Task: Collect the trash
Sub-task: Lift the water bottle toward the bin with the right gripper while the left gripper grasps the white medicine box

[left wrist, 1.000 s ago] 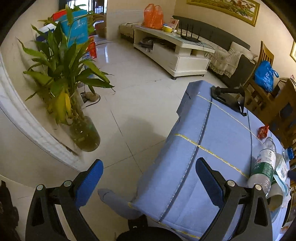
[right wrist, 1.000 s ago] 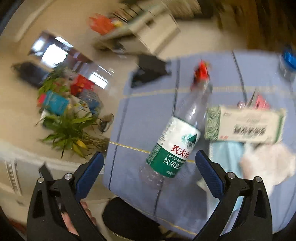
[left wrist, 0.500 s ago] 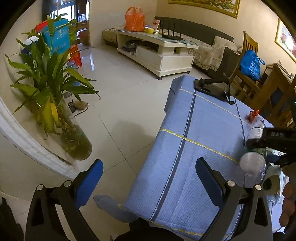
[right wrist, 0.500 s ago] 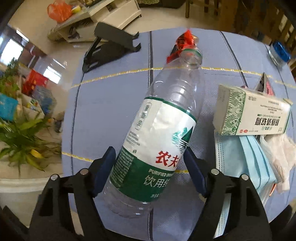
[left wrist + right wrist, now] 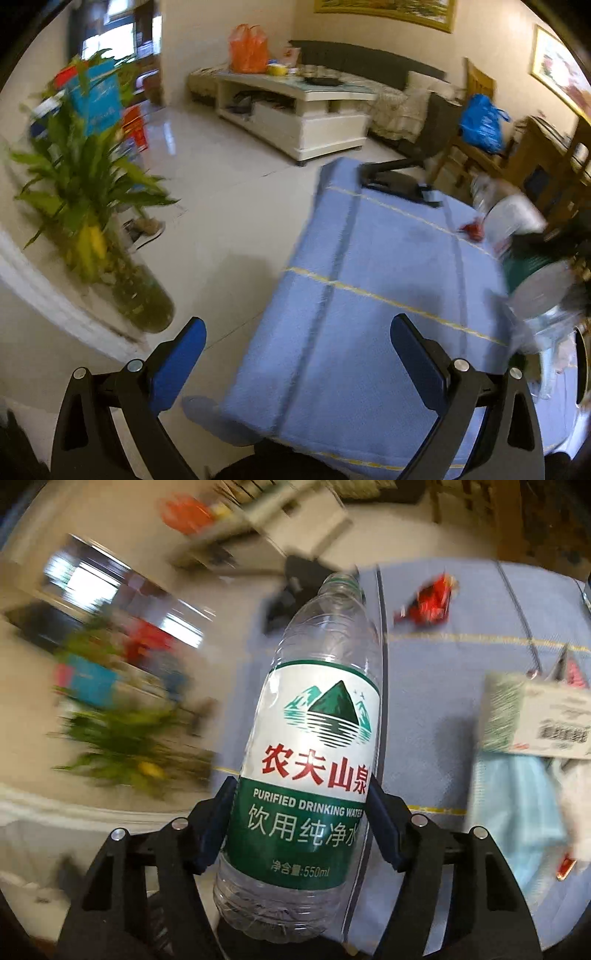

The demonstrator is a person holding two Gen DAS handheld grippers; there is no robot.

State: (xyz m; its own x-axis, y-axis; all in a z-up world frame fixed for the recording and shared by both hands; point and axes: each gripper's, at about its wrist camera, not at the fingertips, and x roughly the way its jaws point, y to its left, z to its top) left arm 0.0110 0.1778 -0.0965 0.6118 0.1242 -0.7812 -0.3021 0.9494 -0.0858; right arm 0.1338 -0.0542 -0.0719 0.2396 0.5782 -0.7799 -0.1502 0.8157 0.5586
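The right gripper point(image 5: 299, 830) has its blue pads on both sides of the empty bottle point(image 5: 314, 746), low on the green part of the label, and the jaws are closing on it. The bottle has no cap and points away from the camera, its neck over the blue tabletop point(image 5: 443, 672). In the left view the same bottle point(image 5: 517, 229) appears lifted at the right edge, but this part is blurred.

The left gripper point(image 5: 299, 354) is wide open and holds nothing; it hangs over the near edge of the tabletop.

The main risk, I think, is the grip itself. An empty thin bottle bends easily, so if the jaws press too much the wall can buckle and the smooth label can slide out of the pads. The grip is near the base, so the long neck may swing and tilt when the hand turns fast.

More trash waits on the tabletop: a red wrapper point(image 5: 428, 602), a box point(image 5: 535, 716), a blue mask point(image 5: 517, 805). A swinging bottle could knock them to the floor.
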